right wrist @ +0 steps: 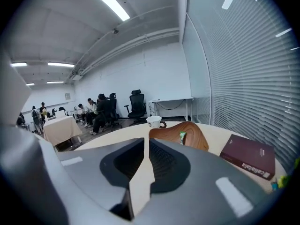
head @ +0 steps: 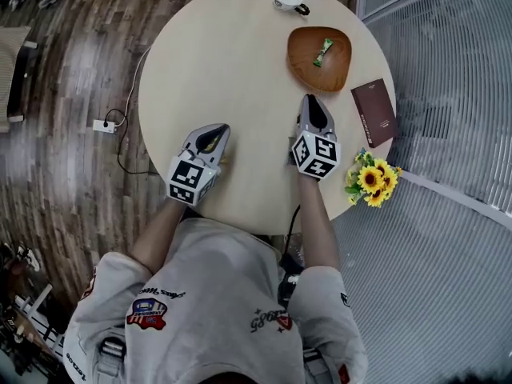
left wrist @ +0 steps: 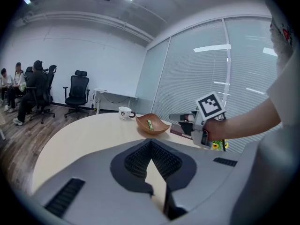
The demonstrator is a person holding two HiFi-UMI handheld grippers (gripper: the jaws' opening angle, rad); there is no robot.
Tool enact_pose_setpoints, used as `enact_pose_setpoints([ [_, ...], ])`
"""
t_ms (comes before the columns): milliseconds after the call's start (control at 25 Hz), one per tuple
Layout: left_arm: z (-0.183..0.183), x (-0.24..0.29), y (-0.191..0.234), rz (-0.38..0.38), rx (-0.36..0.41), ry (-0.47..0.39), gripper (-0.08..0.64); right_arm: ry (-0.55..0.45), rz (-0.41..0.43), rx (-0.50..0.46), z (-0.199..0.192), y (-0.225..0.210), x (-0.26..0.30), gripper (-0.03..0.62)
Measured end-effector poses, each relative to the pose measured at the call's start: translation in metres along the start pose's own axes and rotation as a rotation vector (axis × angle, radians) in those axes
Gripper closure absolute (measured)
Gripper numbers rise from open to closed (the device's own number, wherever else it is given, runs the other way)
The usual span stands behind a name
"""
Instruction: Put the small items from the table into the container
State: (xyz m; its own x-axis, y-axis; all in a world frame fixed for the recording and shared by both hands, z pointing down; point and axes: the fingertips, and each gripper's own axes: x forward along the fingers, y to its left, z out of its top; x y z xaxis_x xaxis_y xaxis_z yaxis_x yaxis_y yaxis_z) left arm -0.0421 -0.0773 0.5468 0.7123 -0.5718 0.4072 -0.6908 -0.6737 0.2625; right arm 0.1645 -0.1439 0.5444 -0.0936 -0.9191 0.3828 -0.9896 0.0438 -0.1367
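On the round table (head: 216,54), the left gripper (head: 214,130) sits at the left by the near edge, jaws together and empty. To its right, the right gripper (head: 310,101) is also closed on nothing. Just beyond it is the wooden bowl (head: 298,62) holding a green wrapped sweet (head: 322,52). The sweet lies slantwise, its far end tipped right, and the right gripper is the nearer one.

Bright, even light from ceiling strip lights (right wrist: 110,3). Soft shadows on table (head: 224,70). Gripper views fisheye-bent, corners dark. Focus sharp.
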Motion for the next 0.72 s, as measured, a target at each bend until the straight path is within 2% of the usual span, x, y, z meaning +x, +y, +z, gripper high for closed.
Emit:
enact_pose_setpoints([
  [160, 0.001, -0.002, -0.004, 0.000, 0.013, -0.007, 0.554, -0.016, 0.051, 0.009, -0.023, 0.050, -0.049, 0.572],
  [360, -0.007, -0.006, -0.015, 0.001, 0.031, -0.013, 0.554, 0.019, 0.097, 0.035, -0.063, 0.096, -0.101, 0.574],
  [600, -0.018, -0.019, -0.022, 0.008, 0.047, 0.002, 0.555, 0.062, 0.136, 0.019, -0.091, 0.123, -0.137, 0.574],
  [720, -0.017, -0.029, -0.020, 0.030, 0.047, -0.031, 0.555, 0.063, 0.147, 0.013, -0.092, 0.128, -0.144, 0.574],
])
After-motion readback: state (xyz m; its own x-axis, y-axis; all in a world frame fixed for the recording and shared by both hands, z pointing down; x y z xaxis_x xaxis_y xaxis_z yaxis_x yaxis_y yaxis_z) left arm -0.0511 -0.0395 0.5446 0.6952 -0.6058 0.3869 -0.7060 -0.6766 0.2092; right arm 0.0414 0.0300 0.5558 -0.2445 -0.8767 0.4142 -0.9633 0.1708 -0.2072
